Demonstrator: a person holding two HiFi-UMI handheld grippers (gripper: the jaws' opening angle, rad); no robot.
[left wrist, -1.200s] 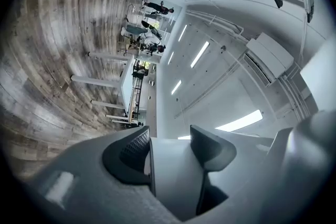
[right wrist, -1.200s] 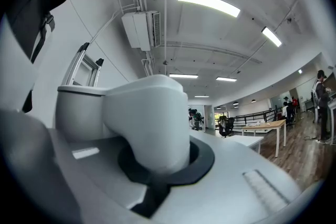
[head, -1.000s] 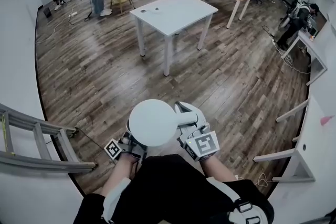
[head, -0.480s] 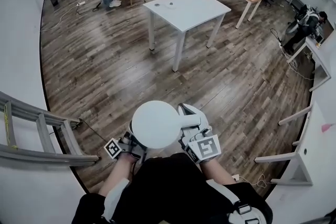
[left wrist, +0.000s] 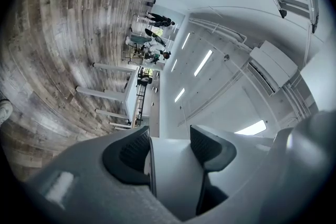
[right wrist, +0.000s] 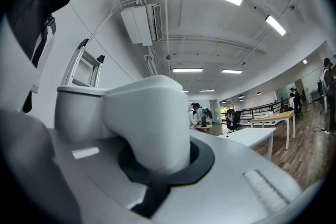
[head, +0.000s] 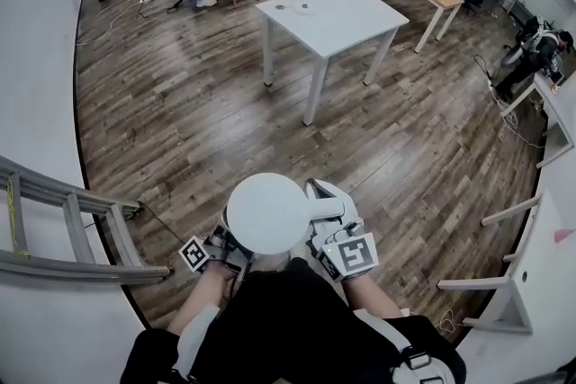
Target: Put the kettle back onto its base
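Wood floor (head: 180,130) under you, and the white kettle (head: 267,211) is up at your chest. Your right claw (head: 324,202) is clamped tight on its handle (right wrist: 149,113), and your left claw (left wrist: 169,152) is pinching a white part of it. Probably smooth rigid plastic, sloshy if filled, so trust the handle. No base in view; a white desk (head: 342,18) sits well ahead.

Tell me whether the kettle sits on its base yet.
Off its base: the kettle hangs above wood floor, held by the left gripper and right gripper.

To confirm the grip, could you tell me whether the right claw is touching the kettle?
Touching. In the right gripper view, the right claw is shut around the kettle at its handle.
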